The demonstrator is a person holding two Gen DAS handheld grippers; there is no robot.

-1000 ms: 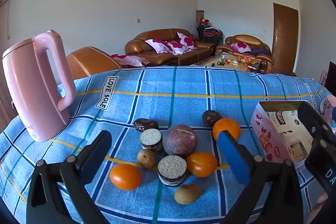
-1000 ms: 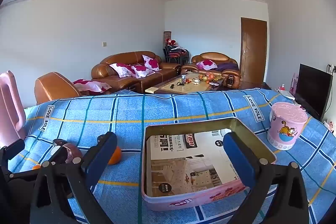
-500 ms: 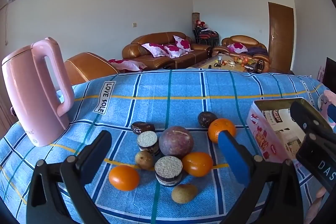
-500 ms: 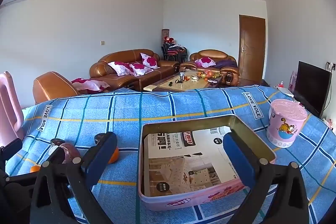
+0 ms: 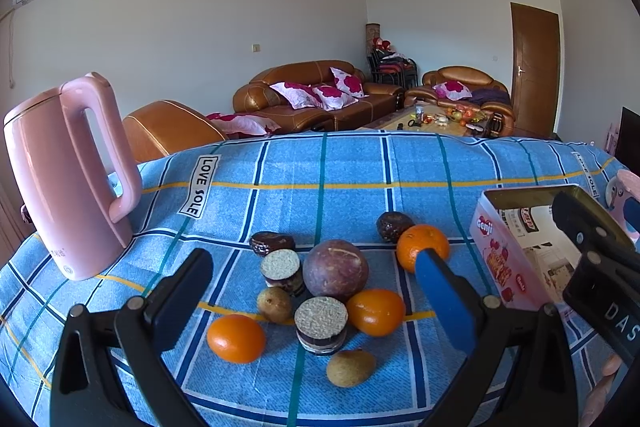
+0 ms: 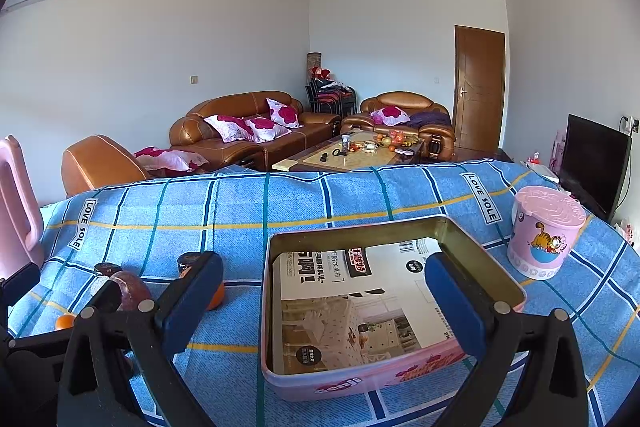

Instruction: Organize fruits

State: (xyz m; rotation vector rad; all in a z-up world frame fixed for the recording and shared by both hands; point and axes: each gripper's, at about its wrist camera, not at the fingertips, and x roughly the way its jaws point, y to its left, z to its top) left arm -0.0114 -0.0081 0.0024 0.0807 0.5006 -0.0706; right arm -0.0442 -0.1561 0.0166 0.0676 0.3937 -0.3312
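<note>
Blue-clothed bench (image 5: pixel 360 163): fruits clustered, tin (image 6: pixel 280 383) empty.
We hold both claws wide; centre left claw (image 5: pixel 312 287) over one orange (image 5: pixel 236 338).

"LOVE SOLE" (tablecloth (image 5: pixel 360 163)), "denji" (tin (image 5: pixel 504 259))

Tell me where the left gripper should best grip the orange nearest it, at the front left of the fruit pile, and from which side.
Likely from above, closing across the orange's round middle. Its left and front sides are bare cloth; a small brown fruit sits close behind on its right, so keep the fingers off that side. The left gripper is open, wide enough to span it.
</note>
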